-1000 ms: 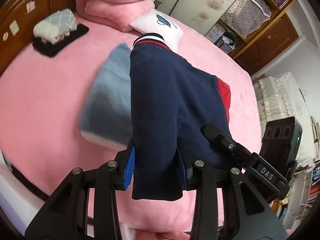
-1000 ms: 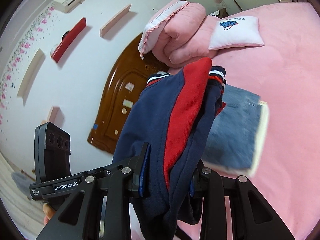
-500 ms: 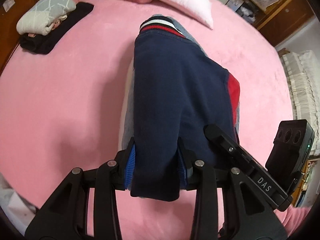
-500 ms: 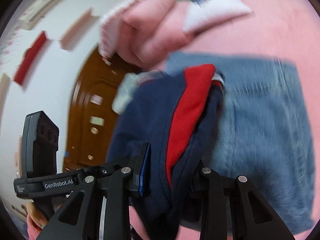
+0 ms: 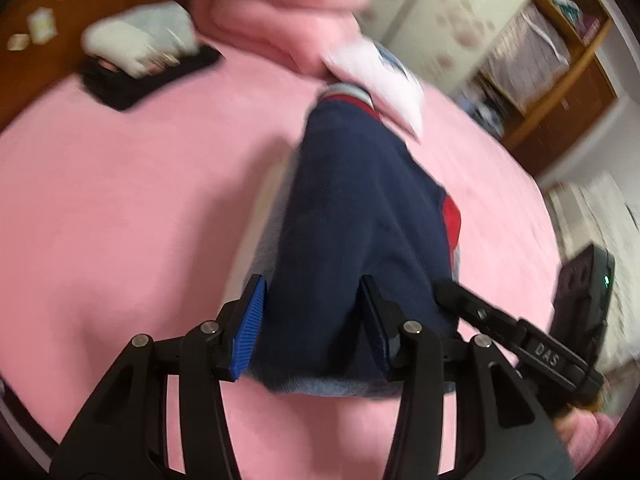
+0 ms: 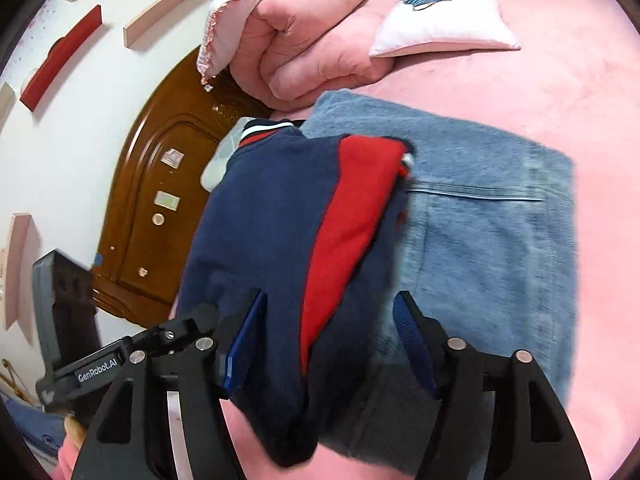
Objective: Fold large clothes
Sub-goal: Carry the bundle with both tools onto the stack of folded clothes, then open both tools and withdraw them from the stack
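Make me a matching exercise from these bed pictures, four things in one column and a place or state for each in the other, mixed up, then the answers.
1. navy and red garment
2. folded denim
3. white pillow
4. right gripper

A. leaning on the rolled pink quilt
B. jaws just spread apart, garment lying between
C. flat on the pink bed, under another item
D. lying on top of the denim

Pairs: 1-D, 2-C, 3-A, 4-B

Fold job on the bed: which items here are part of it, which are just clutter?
In the job:
- navy and red garment, between both grippers' opened jaws
- folded denim piece beneath it
- left gripper, right gripper

Just lying about:
- white cushion
- rolled pink quilt
- grey and black clothes pile
- wooden headboard
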`<move>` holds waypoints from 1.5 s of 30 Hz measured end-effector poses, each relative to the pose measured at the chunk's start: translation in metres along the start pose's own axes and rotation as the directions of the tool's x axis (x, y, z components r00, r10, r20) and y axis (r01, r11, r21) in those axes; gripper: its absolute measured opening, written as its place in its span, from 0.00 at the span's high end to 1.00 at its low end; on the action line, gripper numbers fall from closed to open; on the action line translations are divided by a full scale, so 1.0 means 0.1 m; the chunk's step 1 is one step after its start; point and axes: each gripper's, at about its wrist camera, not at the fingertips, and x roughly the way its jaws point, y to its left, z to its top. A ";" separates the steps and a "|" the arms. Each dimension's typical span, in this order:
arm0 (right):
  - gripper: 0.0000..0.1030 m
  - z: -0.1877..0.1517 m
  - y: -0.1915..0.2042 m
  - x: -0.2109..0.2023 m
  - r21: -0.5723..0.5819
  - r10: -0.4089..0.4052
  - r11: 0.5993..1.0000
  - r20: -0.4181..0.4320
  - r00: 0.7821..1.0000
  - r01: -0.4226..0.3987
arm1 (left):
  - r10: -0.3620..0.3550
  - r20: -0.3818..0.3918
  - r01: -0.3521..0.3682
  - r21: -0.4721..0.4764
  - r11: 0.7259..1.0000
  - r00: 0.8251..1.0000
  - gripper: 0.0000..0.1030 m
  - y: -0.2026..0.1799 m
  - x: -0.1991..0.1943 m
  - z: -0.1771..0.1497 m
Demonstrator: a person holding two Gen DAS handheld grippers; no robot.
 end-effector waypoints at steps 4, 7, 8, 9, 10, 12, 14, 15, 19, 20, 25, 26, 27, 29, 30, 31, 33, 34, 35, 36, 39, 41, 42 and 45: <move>0.32 -0.06 -0.12 -0.32 0.080 -0.082 0.993 -0.009 0.997 0.082 | 0.086 0.097 -0.079 -0.073 0.994 0.992 0.53 -0.10 -0.35 -0.42; 0.32 -0.28 -0.31 -0.64 0.137 -0.170 0.976 -0.007 0.985 0.169 | 0.133 0.061 -0.127 -0.097 0.987 0.989 0.50 -0.12 -0.45 -0.75; 0.32 -0.40 -0.42 -0.75 0.162 -0.200 0.966 -0.011 0.980 0.199 | 0.146 0.042 -0.141 -0.100 0.985 0.988 0.50 -0.14 -0.51 -0.86; 0.31 -0.51 -0.51 -0.84 0.179 -0.224 0.958 -0.017 0.974 0.223 | 0.160 0.022 -0.157 -0.112 0.981 0.987 0.50 -0.16 -0.58 -0.99; 0.31 -0.59 -0.62 -0.89 0.193 -0.250 0.949 -0.026 0.968 0.251 | 0.170 0.004 -0.169 -0.125 0.978 0.985 0.50 -0.19 -0.68 -1.14; 0.28 -0.87 -0.85 -1.09 0.214 -0.318 0.922 -0.057 0.946 0.322 | 0.175 -0.037 -0.178 -0.152 0.972 0.984 0.50 -0.21 -0.78 -1.44; 0.25 -1.18 -1.13 -1.34 0.234 -0.380 0.891 -0.089 0.921 0.390 | 0.155 -0.091 -0.167 -0.147 0.975 0.984 0.50 -0.23 -0.84 -1.74; 0.25 -1.33 -1.25 -1.45 0.237 -0.414 0.873 -0.103 0.905 0.426 | 0.148 -0.112 -0.164 -0.143 0.976 0.983 0.50 -0.26 -0.89 -1.88; 0.25 -1.91 -1.76 -2.04 0.244 -0.671 0.665 -0.219 0.708 0.706 | 0.156 -0.157 -0.181 -0.159 0.971 0.975 0.46 -0.48 -1.12 -2.35; 0.25 -2.04 -1.92 -2.22 0.279 -0.684 0.630 -0.244 0.688 0.725 | 0.159 -0.152 -0.182 -0.154 0.971 0.976 0.43 -0.54 -1.16 -2.42; 0.16 -2.59 -2.46 -2.95 0.318 -0.668 0.619 -0.267 0.694 0.718 | 0.249 -0.134 -0.256 -0.041 0.966 0.959 0.40 -1.23 -1.42 -2.91; 0.13 -2.72 -2.55 -3.15 0.291 -0.680 0.621 -0.262 0.685 0.728 | 0.258 -0.133 -0.261 -0.001 0.965 0.957 0.38 -1.41 -1.48 -3.04; 0.10 -2.82 -2.60 -3.27 0.271 -0.688 0.623 -0.256 0.679 0.734 | 0.265 -0.128 -0.263 0.032 0.964 0.956 0.36 -1.58 -1.57 -3.17; 0.06 -3.08 -2.74 -3.59 0.237 -0.691 0.641 -0.235 0.683 0.730 | 0.277 -0.130 -0.269 0.079 0.960 0.952 0.35 -1.93 -1.67 -3.49; 0.06 -3.31 -2.83 -3.76 0.223 -0.693 0.646 -0.231 0.683 0.730 | 0.272 -0.142 -0.261 0.091 0.961 0.952 0.35 -2.08 -1.69 -3.62; 0.05 -3.41 -2.89 -3.90 0.218 -0.692 0.645 -0.239 0.681 0.732 | 0.257 -0.159 -0.244 0.095 0.965 0.953 0.35 -2.25 -1.72 -3.76; 0.04 -3.66 -3.03 -4.20 0.223 -0.675 0.656 -0.254 0.693 0.721 | 0.223 -0.176 -0.210 0.091 0.973 0.959 0.35 -2.52 -1.77 -3.99; 0.03 -3.81 -3.13 -4.37 0.226 -0.662 0.665 -0.261 0.702 0.712 | 0.209 -0.188 -0.194 0.093 0.977 0.960 0.35 -2.71 -1.79 -4.14; 0.03 -3.91 -3.19 -4.48 0.224 -0.652 0.672 -0.273 0.708 0.706 | 0.201 -0.198 -0.184 0.103 0.978 0.959 0.35 -2.83 -1.83 -4.23; 0.02 -4.03 -3.24 -4.61 0.219 -0.643 0.678 -0.284 0.711 0.701 | 0.191 -0.210 -0.168 0.122 0.978 0.959 0.35 -3.02 -1.86 -4.36; 0.01 -4.43 -3.39 -5.11 0.216 -0.618 0.701 -0.290 0.731 0.679 | 0.170 -0.238 -0.131 0.169 0.977 0.956 0.35 -3.48 -1.94 -4.71; 0.01 -4.55 -3.42 -5.35 0.225 -0.607 0.712 -0.280 0.744 0.665 | 0.154 -0.260 -0.100 0.209 0.973 0.953 0.35 -3.72 -1.98 -4.91; 0.01 -4.62 -3.39 -5.47 0.225 -0.601 0.717 -0.279 0.749 0.660 | 0.155 -0.265 -0.091 0.237 0.967 0.952 0.35 -3.84 -2.01 -5.02; 0.01 -4.67 -3.24 -5.84 0.215 -0.592 0.738 -0.251 0.766 0.640 | 0.153 -0.274 -0.059 0.322 0.945 0.950 0.35 -4.18 -2.11 -5.25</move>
